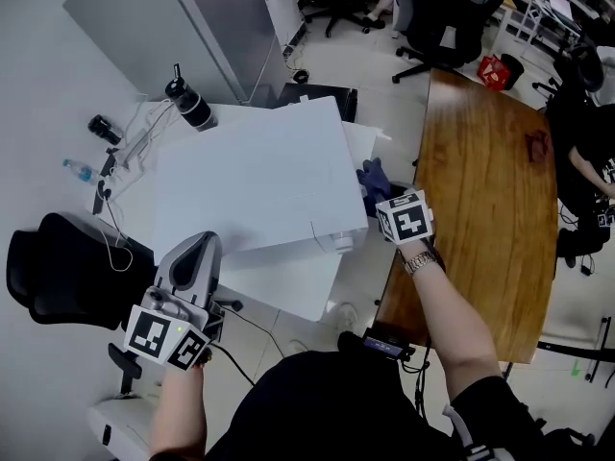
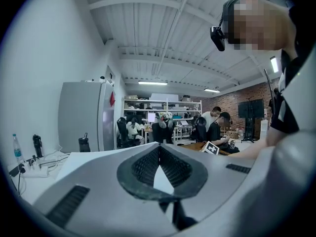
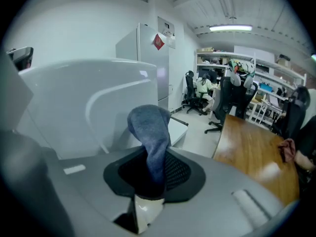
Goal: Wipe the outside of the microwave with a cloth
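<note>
One blue cloth [image 3: 150,132] stands pinched in the right claw [image 3: 154,169], just beside the right side of the white microwave [image 1: 259,176], while the left claw [image 2: 159,152], clenched on nothing, hangs near its left corner, a wooden surface [image 1: 490,190] alongside.

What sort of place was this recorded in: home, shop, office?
Most likely a shared office or lab workspace: black swivel office chairs, a long wooden table, and, in the left gripper view, open shelving with people near it.
</note>
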Tool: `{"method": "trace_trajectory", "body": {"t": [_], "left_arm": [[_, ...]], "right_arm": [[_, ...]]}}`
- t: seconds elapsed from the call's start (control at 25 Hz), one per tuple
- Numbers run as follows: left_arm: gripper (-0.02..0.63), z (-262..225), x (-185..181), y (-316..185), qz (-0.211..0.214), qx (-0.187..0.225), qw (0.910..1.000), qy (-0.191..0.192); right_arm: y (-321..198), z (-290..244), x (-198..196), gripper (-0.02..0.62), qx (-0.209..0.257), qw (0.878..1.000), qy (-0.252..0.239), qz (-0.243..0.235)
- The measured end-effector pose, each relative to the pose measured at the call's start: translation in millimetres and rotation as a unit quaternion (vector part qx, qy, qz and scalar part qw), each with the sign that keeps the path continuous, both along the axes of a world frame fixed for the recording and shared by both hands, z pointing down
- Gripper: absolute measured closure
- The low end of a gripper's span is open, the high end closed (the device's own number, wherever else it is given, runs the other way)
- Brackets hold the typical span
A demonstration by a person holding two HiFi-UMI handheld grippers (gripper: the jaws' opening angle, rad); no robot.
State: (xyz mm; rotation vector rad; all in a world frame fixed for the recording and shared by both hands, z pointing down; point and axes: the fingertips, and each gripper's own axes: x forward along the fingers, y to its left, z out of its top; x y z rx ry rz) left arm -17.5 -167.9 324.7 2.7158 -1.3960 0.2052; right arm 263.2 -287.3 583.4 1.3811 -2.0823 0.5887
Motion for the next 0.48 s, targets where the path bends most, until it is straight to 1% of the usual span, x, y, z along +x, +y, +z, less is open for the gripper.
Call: {"method": "trace_trajectory", "body": {"t": [0.24, 0.36, 0.48], "left_arm": [[0.601, -4, -25, 20, 0.015, 0.009, 0.9996, 0.024], [0.601, -6, -39, 33, 0.021, 0.013, 0.999, 0.036], [0.601, -8, -55, 44, 0.027, 0.018, 0.9982, 0.05]], "right_arm": [[37, -53, -1, 0.514, 0.044, 0.999, 0.01, 0.027], [60, -90, -4, 0.514, 0.08, 0.996, 0.015, 0.041], [85, -131, -16, 0.514, 0.121, 0.991, 0.023, 0.048]]}}
